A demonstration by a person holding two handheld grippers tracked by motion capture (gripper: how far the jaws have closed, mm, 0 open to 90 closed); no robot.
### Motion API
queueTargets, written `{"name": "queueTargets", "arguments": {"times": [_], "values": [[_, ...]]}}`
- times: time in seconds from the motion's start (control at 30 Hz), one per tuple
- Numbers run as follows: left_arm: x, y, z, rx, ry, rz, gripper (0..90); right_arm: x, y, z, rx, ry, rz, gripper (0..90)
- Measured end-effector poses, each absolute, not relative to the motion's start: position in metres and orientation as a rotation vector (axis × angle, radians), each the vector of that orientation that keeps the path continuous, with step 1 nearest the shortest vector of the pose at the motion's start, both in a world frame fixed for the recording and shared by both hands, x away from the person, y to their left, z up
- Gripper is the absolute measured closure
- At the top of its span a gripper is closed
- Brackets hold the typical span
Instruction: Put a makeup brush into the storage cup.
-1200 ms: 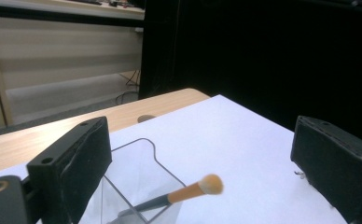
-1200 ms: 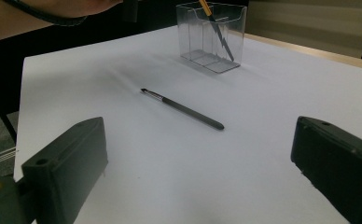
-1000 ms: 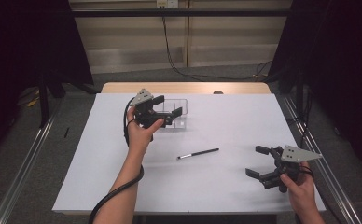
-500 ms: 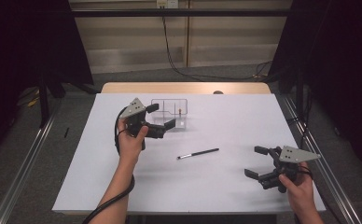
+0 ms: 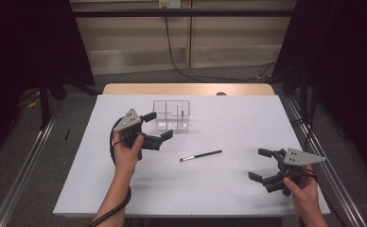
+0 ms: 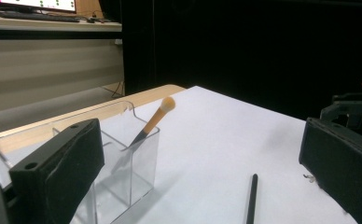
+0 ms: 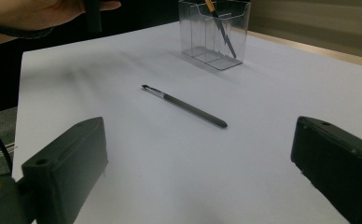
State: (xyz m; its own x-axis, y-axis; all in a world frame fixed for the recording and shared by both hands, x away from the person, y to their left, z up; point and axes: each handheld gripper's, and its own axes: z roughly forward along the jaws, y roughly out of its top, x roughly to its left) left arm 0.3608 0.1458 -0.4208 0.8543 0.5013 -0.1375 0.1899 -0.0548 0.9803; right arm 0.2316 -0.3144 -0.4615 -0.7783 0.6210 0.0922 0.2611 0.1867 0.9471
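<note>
I saw a wooden strip (image 5: 125,89) running along the table's far edge. Behind it, black cables (image 5: 191,71) trailed across the grey floor (image 5: 243,73), and dark curtains (image 5: 25,42) hung on both sides.

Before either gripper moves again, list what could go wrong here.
The thin black brush lies flat on the white table, so jaws closing on it may scrape the surface or roll it away. The clear holder looks light, and the open left gripper hangs right beside it, so a nudge could shift or tip it. The orange-tipped brush leans loosely inside and might fall out if it tips.
</note>
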Motion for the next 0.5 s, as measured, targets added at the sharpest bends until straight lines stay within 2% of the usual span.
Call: {"name": "queueTargets", "arguments": {"times": [0.5], "values": [[0.342,0.17,-0.431,1.638,0.543,0.266,0.0,0.232,-0.313,-0.459,0.824,2.152,1.624,3.0]]}}
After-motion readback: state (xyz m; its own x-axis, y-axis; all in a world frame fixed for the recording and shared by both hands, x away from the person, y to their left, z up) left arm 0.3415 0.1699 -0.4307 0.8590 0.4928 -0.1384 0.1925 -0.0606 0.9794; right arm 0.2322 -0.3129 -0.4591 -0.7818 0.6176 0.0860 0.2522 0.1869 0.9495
